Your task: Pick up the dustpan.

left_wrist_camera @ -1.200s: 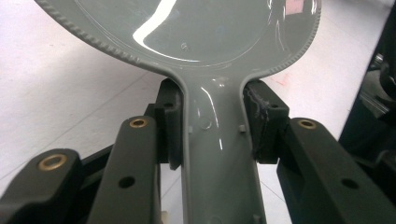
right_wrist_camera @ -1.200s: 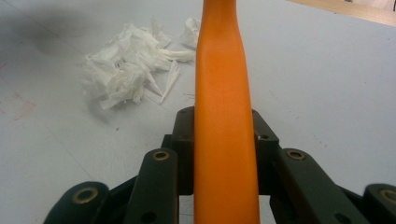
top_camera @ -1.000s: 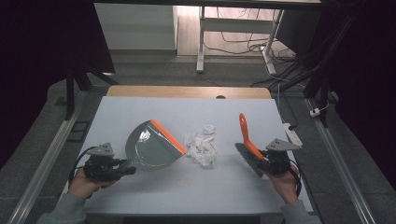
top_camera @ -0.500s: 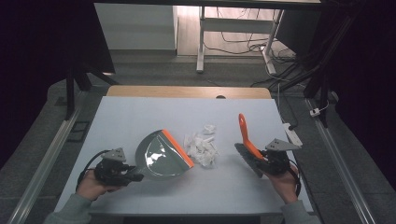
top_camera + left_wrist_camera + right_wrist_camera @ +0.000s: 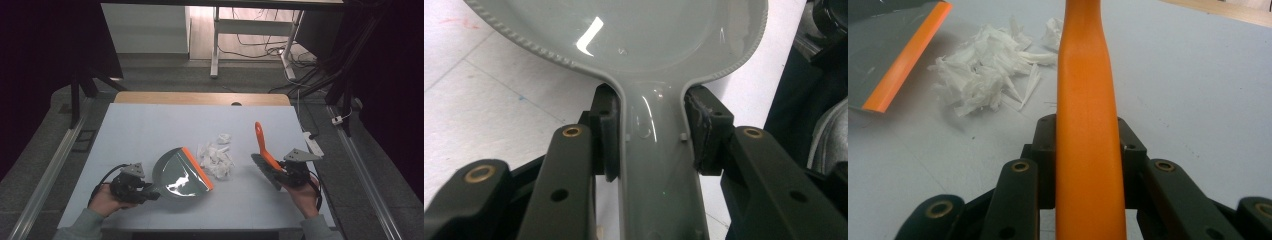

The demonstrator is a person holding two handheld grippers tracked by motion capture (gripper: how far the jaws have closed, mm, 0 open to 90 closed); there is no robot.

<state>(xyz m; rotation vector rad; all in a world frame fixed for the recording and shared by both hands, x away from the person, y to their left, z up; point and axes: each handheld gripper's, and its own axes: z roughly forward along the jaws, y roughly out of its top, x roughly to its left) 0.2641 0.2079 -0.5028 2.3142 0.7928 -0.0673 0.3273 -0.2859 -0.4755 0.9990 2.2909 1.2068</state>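
Step in hand looks like sweeping the paper scraps into the dustpan with the brush. To do it well I'd get the dustpan's orange lip flat on the table with no gap, right against the near edge of the pile, and hold it firm so it doesn't skate when the brush pushes. Brush should come in from the far side of the scraps, bristles low, short strokes toward the lip; light tissue will scatter or jump the edge if swept fast. Left gripper has its jaws pressed onto the grey dustpan handle, pads tight on both sides in the left gripper view. Right gripper is clamped on the orange brush handle, which runs straight out between the jaws. Scraps: white, crumpled and torn, loose heap mid-table between the two tools, just beside the lip on its right, a couple of strays at the far end. Dustpan is glossy grey, shallow, empty as far as I can see.
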